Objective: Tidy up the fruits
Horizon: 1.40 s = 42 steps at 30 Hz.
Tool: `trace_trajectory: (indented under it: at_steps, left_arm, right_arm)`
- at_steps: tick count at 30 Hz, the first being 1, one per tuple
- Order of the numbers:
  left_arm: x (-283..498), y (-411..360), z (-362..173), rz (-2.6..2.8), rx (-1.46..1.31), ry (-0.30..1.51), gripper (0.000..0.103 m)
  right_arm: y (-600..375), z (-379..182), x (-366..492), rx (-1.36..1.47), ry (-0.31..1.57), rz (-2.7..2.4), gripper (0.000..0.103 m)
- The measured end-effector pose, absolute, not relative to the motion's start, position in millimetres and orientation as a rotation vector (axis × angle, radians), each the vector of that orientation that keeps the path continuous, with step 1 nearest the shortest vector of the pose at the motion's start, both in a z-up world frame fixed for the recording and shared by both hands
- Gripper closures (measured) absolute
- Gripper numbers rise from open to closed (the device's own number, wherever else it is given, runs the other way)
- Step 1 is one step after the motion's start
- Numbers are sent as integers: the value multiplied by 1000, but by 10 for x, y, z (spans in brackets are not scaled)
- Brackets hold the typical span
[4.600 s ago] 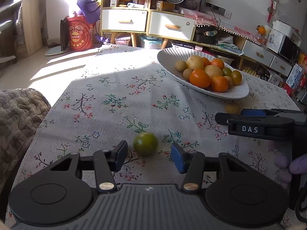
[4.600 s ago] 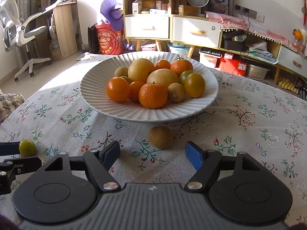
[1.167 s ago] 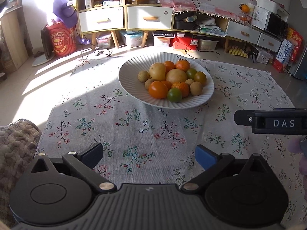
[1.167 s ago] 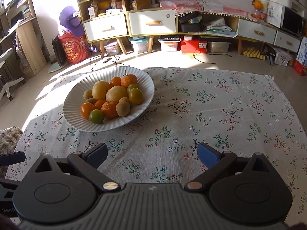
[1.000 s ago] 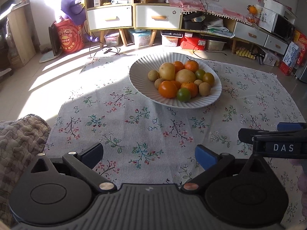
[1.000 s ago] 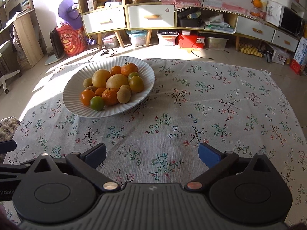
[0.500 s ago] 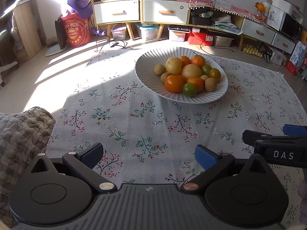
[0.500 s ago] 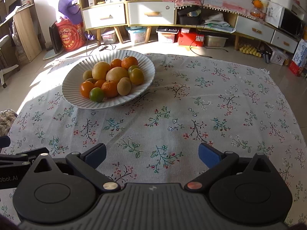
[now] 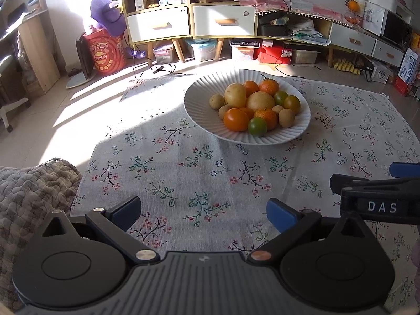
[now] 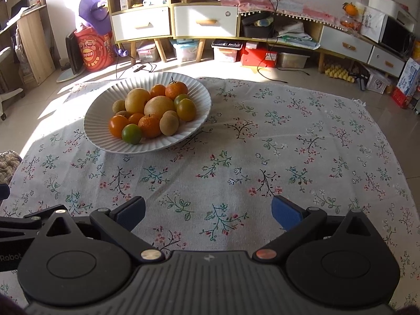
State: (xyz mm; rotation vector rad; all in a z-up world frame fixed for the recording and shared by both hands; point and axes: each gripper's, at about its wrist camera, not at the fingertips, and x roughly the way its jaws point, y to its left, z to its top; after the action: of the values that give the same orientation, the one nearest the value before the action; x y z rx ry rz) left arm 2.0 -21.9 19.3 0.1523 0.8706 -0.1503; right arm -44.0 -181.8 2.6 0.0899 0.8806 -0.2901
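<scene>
A white ribbed bowl [image 9: 199, 120] [image 10: 99, 136] stands on the floral tablecloth and holds several oranges, yellow fruits, kiwis and a green citrus [image 9: 257, 126] [image 10: 131, 134]. My left gripper [image 9: 203, 211] is open and empty, high above the near cloth, well short of the bowl. My right gripper [image 10: 208, 211] is open and empty too, near the cloth's front, with the bowl to its far left. The right gripper's black body marked DAS [image 9: 380, 197] shows at the right of the left wrist view.
The floral tablecloth [image 9: 210, 173] [image 10: 288, 157] covers the low table. A quilted blanket [image 9: 31, 191] lies at the left edge. Beyond the table are drawer cabinets [image 10: 204, 21], storage boxes on the floor and a red bag [image 9: 107, 55].
Both grippers have drawn back and risen from the bowl. The green citrus and the kiwi that lay on the cloth are now in the bowl. Both grippers stay open.
</scene>
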Motion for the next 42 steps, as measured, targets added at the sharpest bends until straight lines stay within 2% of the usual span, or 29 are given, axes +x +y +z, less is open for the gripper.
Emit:
trace_trajectory:
  at_steps: [42]
  left_arm:
    - [17, -223, 252, -152, 159, 850, 8]
  right_arm:
    - [-1757, 70, -413, 68, 882, -284, 0]
